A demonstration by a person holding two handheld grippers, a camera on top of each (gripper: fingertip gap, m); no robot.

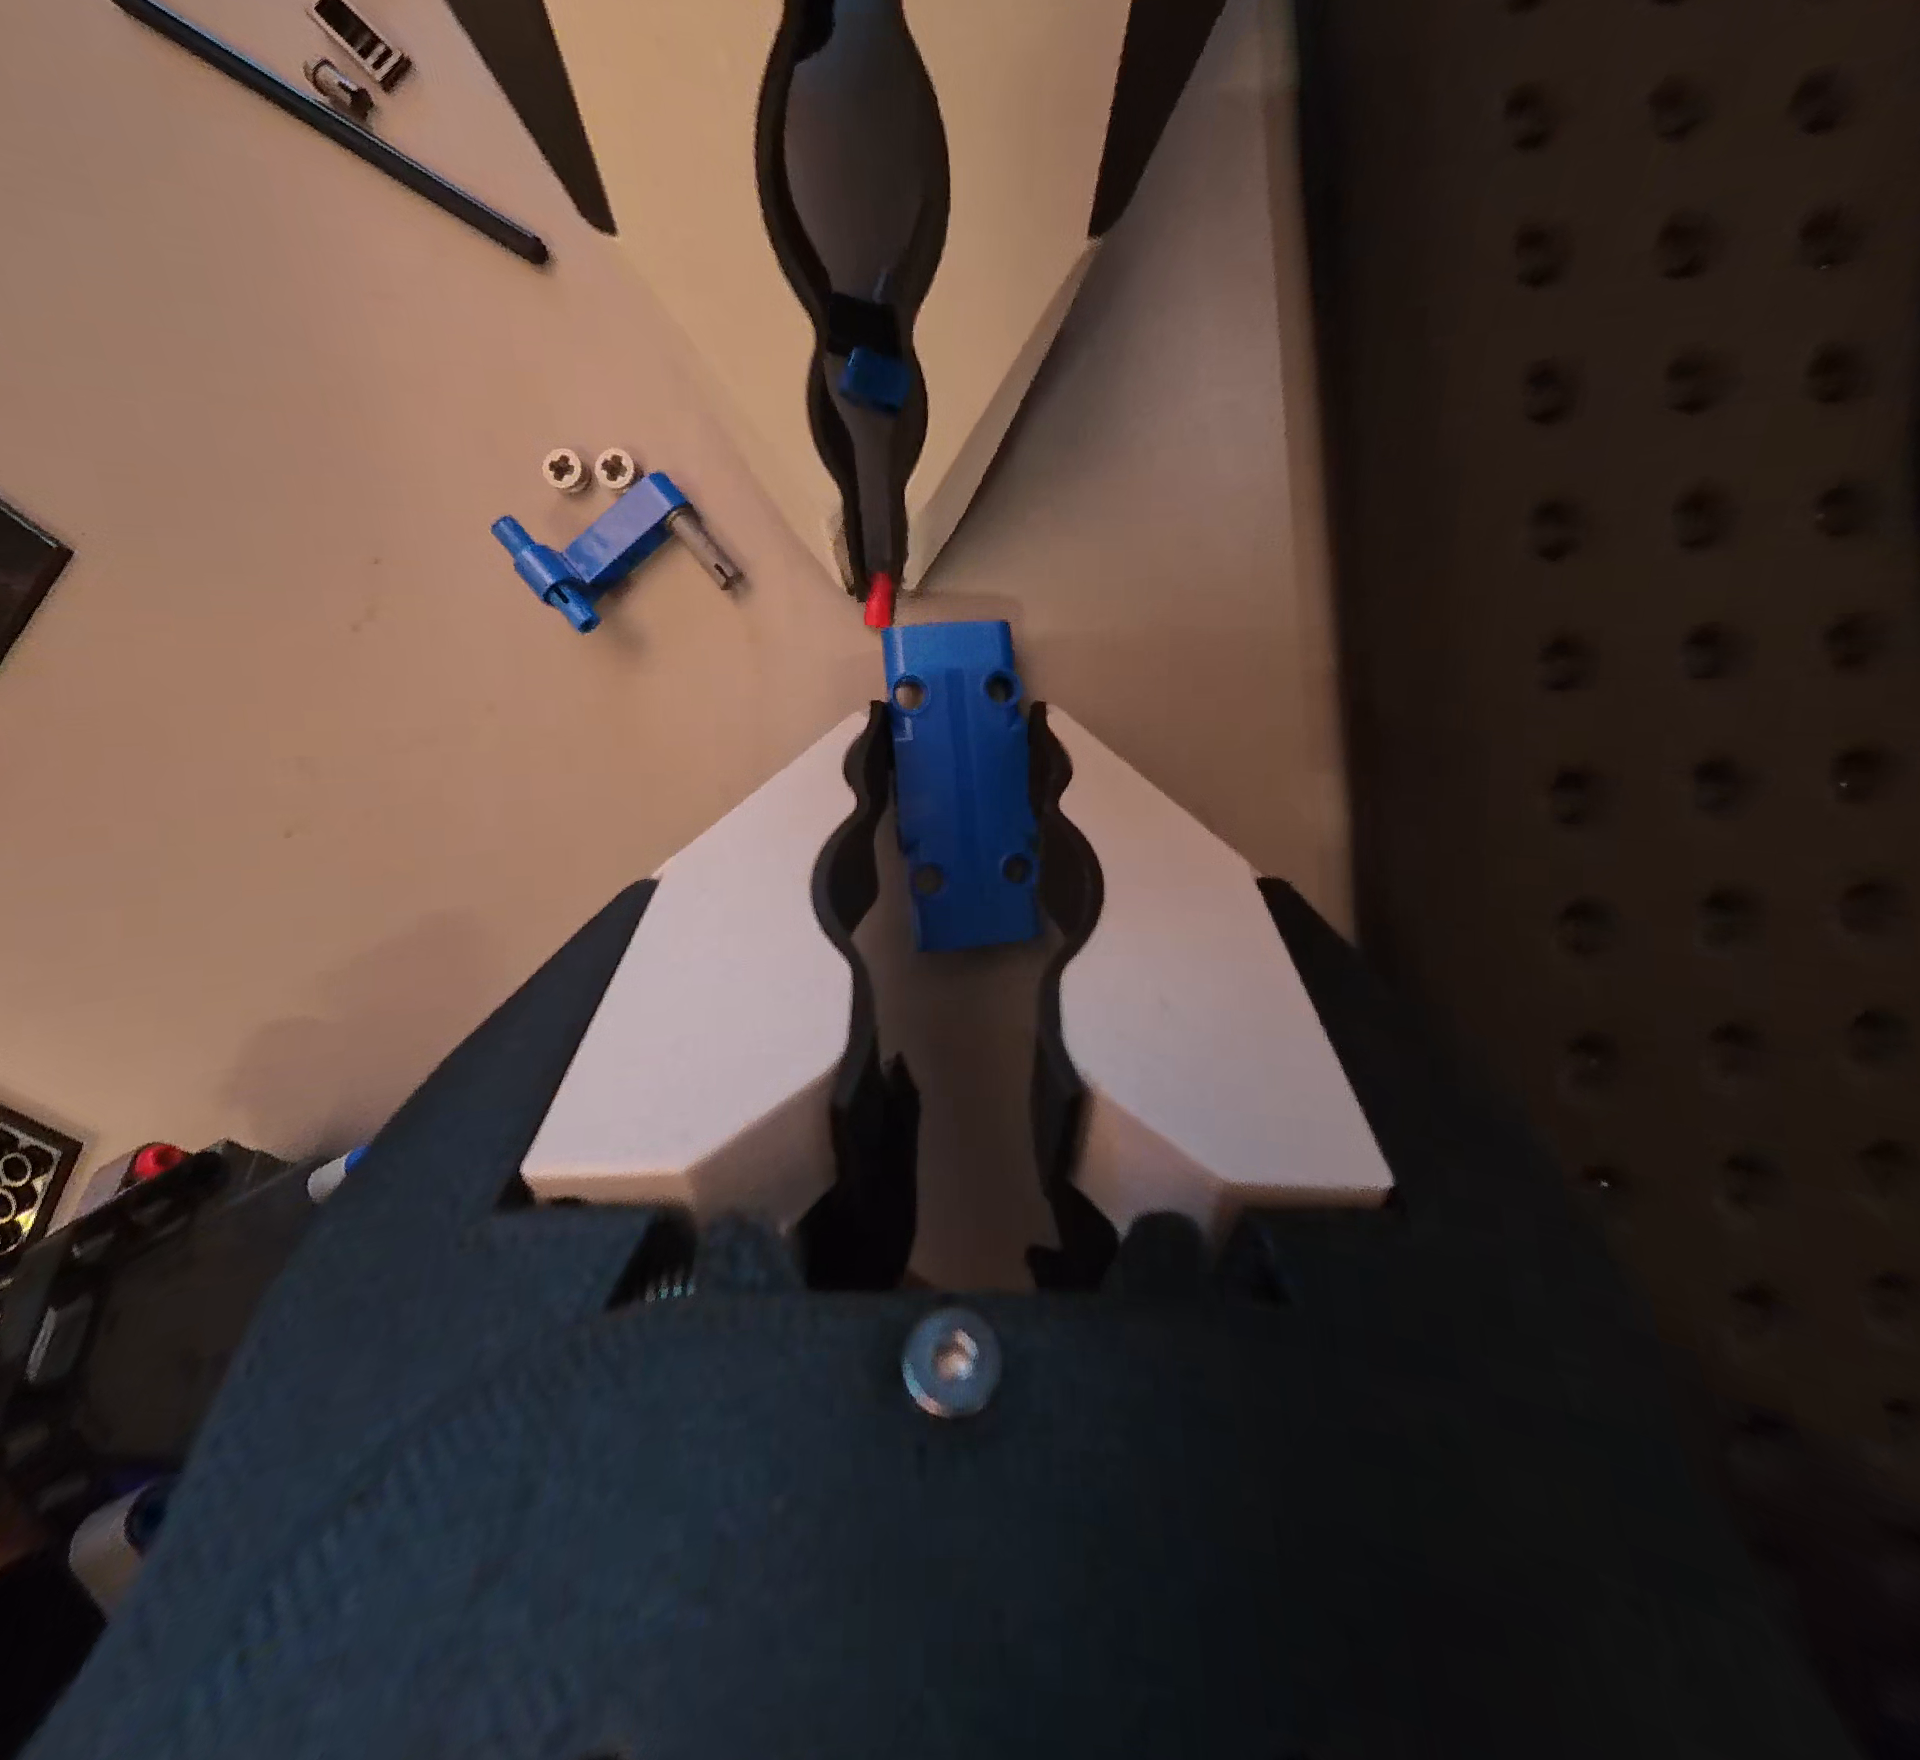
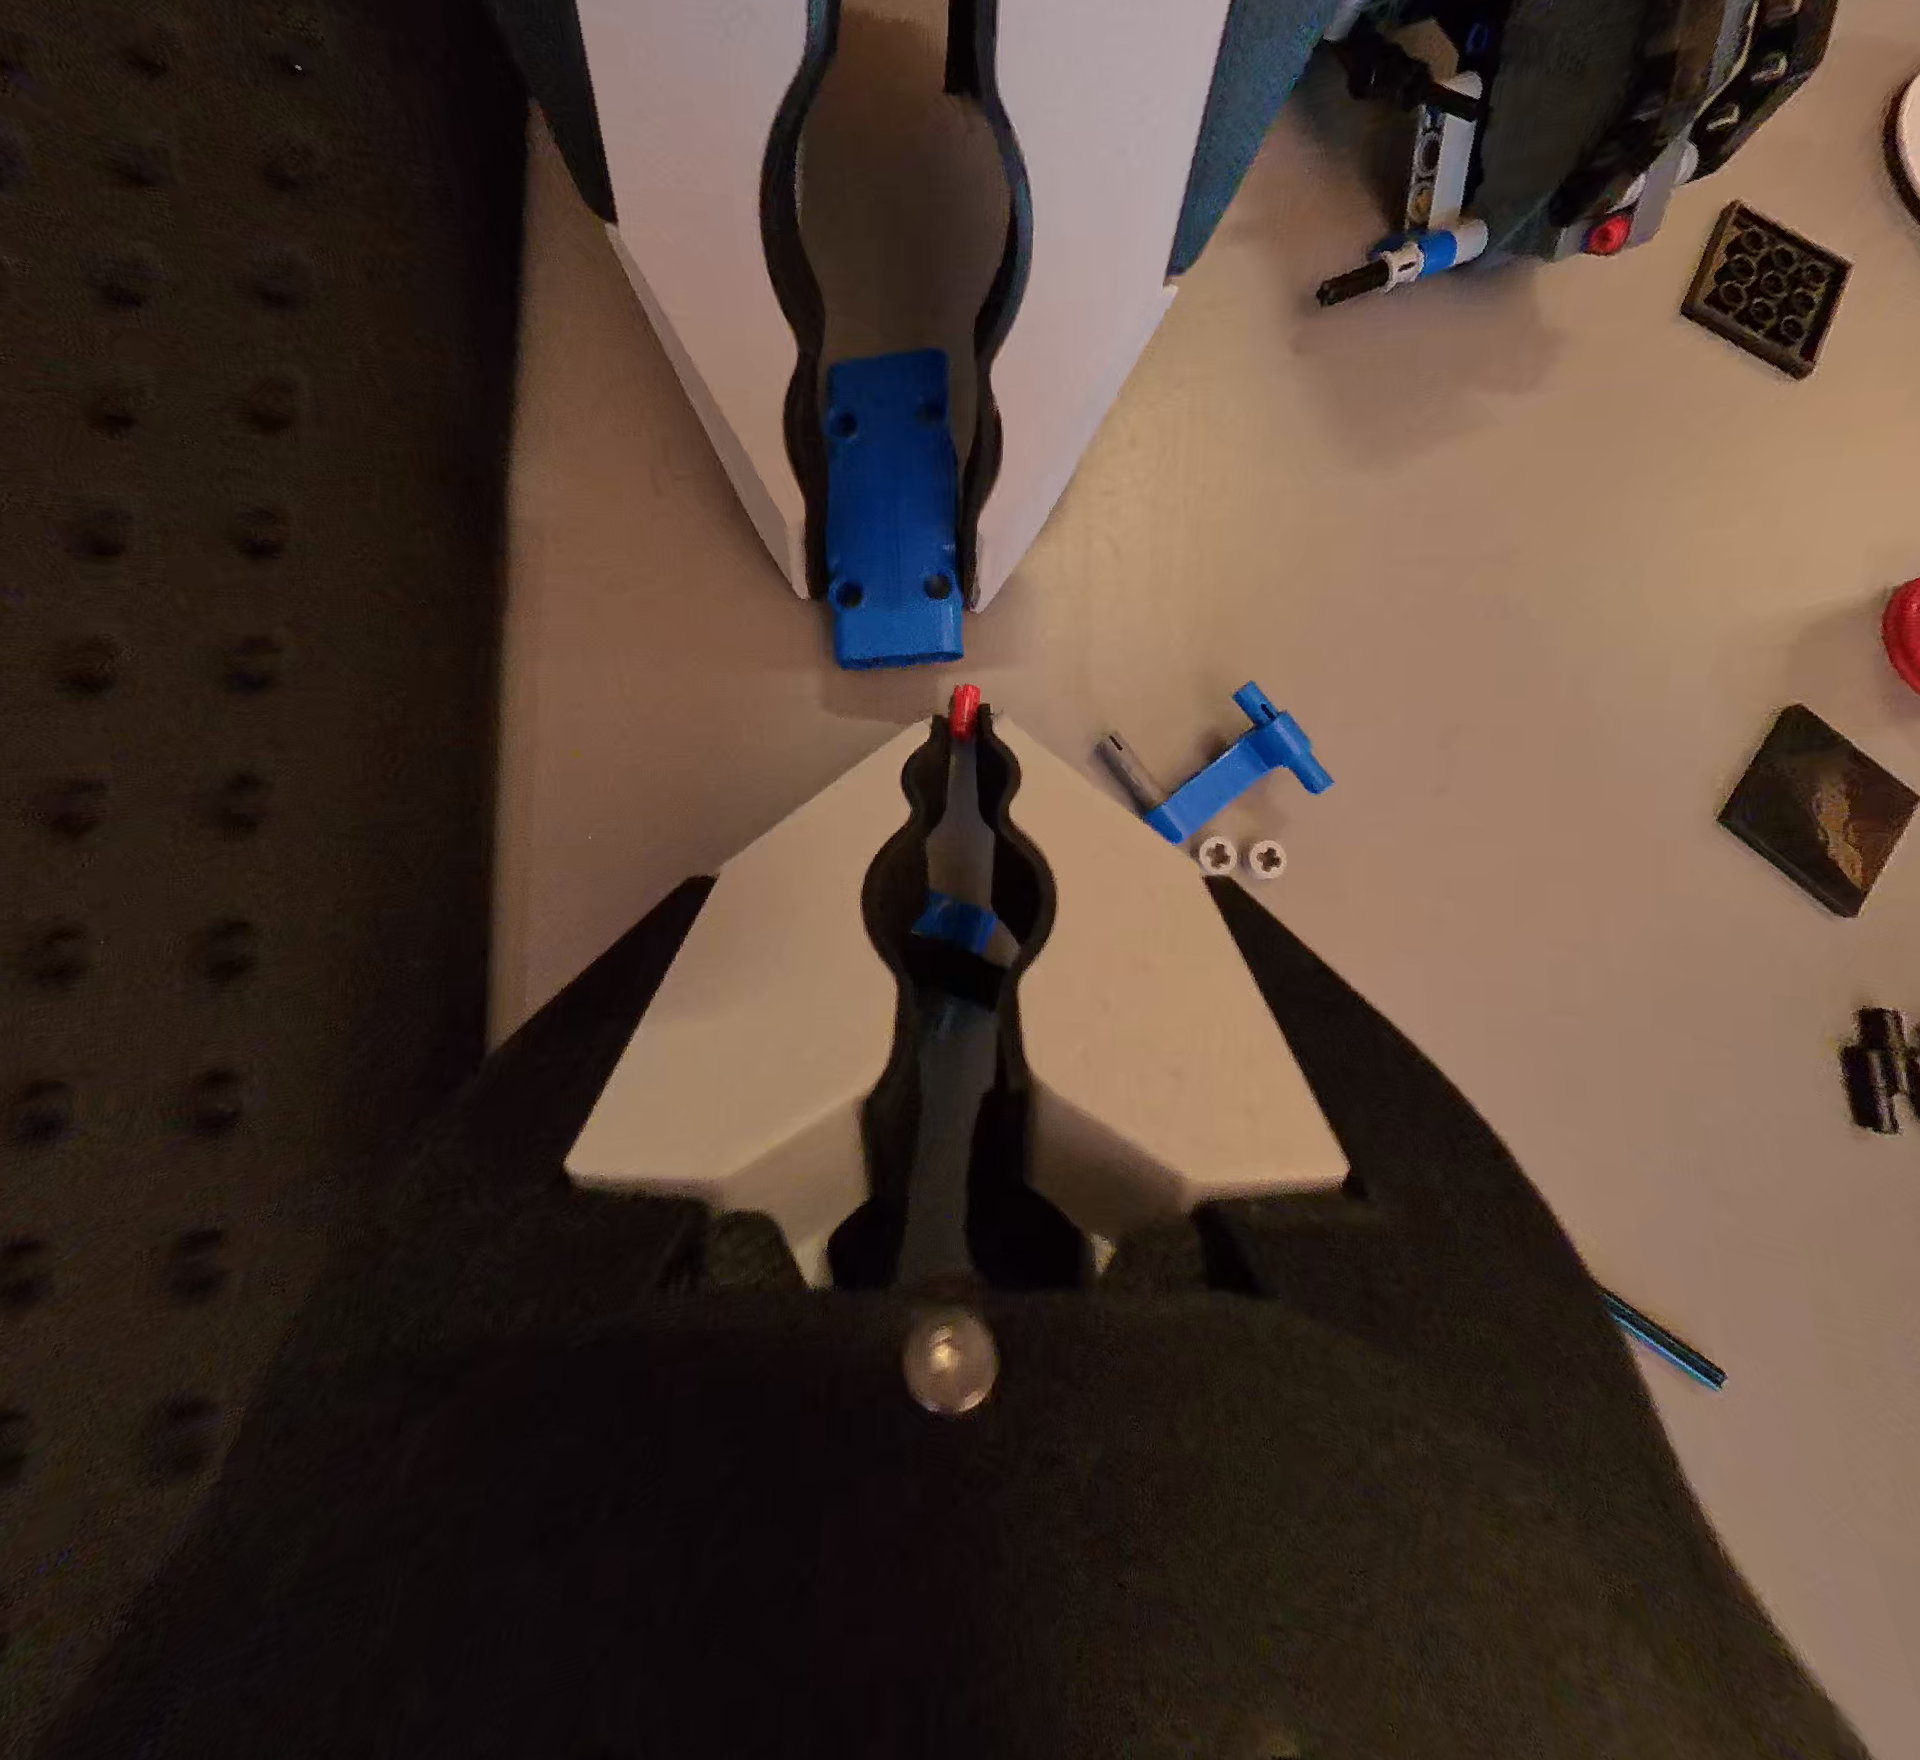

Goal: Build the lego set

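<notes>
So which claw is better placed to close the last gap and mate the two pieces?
Probably the right claw: its red-tipped pin is small, pokes past the tips and points at the blue panel. The left claw grips that panel by its sides, so it can simply brace.

Only a narrow gap separates blue panel [image 1: 964,780] from red-tipped pin [image 1: 879,597]; bare table [image 1: 312,827] lies beside them.

This looks like a work table for building toys. The tan table top [image 2: 1455,515] has loose Lego parts on it, like a blue crank piece [image 2: 1236,765]. A half-built model [image 2: 1621,48] sits nearby, beside a dark studded baseplate [image 1: 1662,567].
</notes>
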